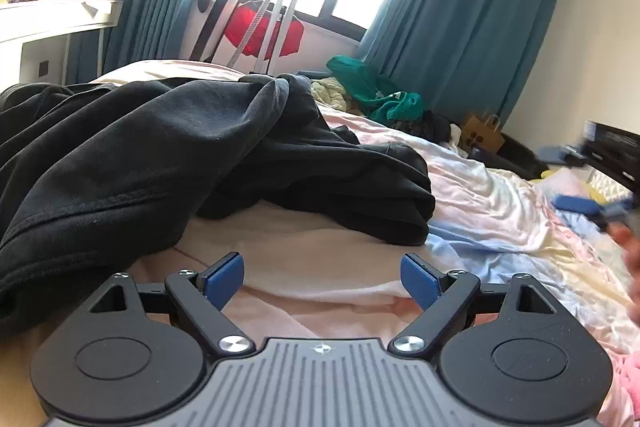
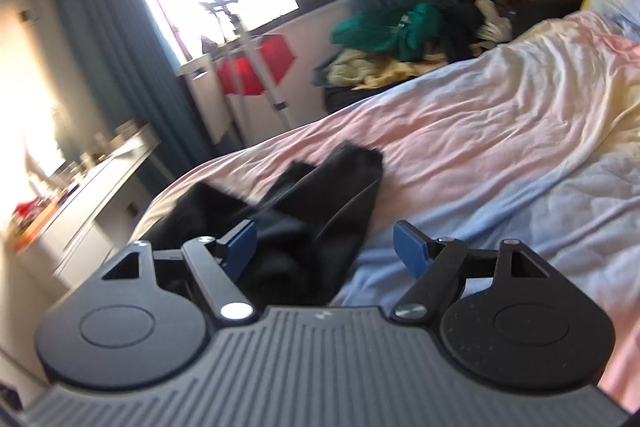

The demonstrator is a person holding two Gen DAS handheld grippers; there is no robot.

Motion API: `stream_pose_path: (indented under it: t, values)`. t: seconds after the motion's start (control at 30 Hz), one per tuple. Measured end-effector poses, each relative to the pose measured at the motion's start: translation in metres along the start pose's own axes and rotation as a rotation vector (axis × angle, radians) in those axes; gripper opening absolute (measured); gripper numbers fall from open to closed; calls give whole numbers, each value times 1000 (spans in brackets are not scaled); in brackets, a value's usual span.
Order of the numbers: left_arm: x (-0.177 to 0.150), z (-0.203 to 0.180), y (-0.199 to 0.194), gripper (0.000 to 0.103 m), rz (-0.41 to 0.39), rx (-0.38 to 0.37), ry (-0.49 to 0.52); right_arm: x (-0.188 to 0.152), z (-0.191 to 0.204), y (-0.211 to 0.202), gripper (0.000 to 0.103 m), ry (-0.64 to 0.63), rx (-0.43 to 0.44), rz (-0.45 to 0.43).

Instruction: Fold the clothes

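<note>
With both tools empty, the step in hand looks like taking first hold of the crumpled black cotton garment [image 1: 168, 155], and it would go best by pinching a hem or corner, not the bunched middle. The left gripper [image 1: 323, 279] sits wide open over bare pastel bedsheet [image 1: 480, 195], the garment just ahead and to its left. The right gripper [image 2: 325, 247], equally spread, hangs with the garment's dark folds [image 2: 312, 211] between its fingers, toward the bed's window-side edge.
</note>
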State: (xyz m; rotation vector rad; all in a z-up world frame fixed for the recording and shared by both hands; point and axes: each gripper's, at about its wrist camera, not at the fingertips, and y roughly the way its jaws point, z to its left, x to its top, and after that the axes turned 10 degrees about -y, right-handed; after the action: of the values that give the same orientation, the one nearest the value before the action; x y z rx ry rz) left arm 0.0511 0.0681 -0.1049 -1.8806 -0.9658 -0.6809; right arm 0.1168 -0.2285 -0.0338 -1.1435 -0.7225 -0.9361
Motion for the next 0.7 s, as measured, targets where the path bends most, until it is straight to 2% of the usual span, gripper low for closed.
stream_pose_path:
  t: [0.07,0.13,0.2,0.3,0.6,0.7]
  values:
    - [-3,-1,-5,87,-3,18,7,-13,6,-24,77,14,14,-33]
    - [-5,-2,-10,87,-8,31,10,-24,10,-35,77,28,28,-31]
    - [-6,-2,-15,87,-18,36,11,-30,15,-40,77,29,41,-5]
    - [-6,-5,-19,87,-30,56,25,-42,19,-47,77,8,81,-14]
    - [-5,-3,-22,87,-49,120,20,-62,4,-43,77,19,45,-18]
    - [-7,-7,-21,87,-53,138,47,-64,1,-43,77,29,52,-18]
